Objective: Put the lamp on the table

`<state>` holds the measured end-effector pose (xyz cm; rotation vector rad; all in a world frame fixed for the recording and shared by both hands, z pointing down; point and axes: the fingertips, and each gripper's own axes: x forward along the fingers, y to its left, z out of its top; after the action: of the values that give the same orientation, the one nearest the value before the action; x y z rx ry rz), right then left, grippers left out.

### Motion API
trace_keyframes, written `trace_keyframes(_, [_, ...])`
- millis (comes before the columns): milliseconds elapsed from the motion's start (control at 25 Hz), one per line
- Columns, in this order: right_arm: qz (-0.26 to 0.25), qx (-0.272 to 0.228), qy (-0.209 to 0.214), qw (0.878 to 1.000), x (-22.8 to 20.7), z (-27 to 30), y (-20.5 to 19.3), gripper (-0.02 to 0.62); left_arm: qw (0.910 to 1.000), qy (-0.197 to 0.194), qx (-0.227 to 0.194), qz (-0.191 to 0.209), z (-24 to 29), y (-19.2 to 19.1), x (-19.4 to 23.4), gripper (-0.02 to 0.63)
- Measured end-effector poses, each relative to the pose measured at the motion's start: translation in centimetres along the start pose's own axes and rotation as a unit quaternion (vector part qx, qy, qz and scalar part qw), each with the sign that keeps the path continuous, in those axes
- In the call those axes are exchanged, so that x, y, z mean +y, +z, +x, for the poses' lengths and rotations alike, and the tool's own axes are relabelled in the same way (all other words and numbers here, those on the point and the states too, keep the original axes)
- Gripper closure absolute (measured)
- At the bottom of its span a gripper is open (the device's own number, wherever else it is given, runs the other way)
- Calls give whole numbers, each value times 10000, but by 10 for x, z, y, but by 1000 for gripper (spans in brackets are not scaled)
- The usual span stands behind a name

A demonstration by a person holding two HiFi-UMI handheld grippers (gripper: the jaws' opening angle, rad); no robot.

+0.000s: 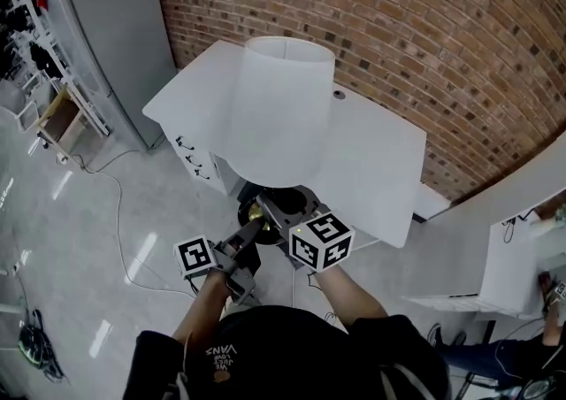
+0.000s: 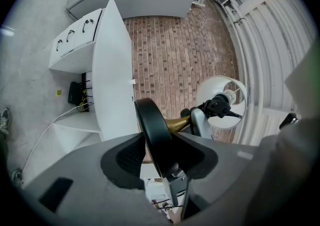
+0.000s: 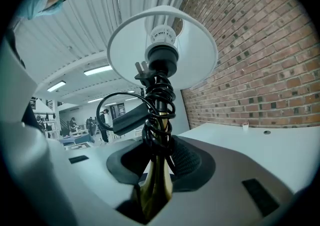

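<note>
I hold the lamp with both grippers in front of the white table (image 1: pixel 376 168). Its white shade (image 1: pixel 283 111) stands over the table's near part; the base is nearer me than the table's edge. My left gripper (image 1: pixel 250 237) is shut on the black round base (image 2: pixel 152 130), which stands on edge between the jaws of the left gripper (image 2: pixel 161 156). My right gripper (image 1: pixel 281 215) is shut on the brass stem (image 3: pixel 157 185) just below the coiled black cord (image 3: pixel 157 115). Above the right gripper (image 3: pixel 157 167) the shade (image 3: pixel 162 50) shows its bulb socket.
A brick wall (image 1: pixel 424 26) runs behind the table. A tall grey cabinet (image 1: pixel 110 35) stands at the left, with white drawers (image 1: pixel 196 157) under the table's left end. A cable (image 1: pixel 102 179) lies on the floor. Another white desk (image 1: pixel 517 257) is at the right.
</note>
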<state>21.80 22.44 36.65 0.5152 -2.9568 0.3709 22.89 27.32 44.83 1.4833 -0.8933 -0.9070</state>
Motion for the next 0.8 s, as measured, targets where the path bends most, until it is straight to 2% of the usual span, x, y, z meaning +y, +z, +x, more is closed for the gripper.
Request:
trace_keyframes(360, [37, -74, -153, 9998, -11, 86, 19, 477, 9999, -43, 152, 33, 5, 90, 4, 436])
trace_keyframes(800, [97, 33, -209, 9997, -34, 144, 22, 477, 9998, -32, 176, -72, 21, 146, 19, 436])
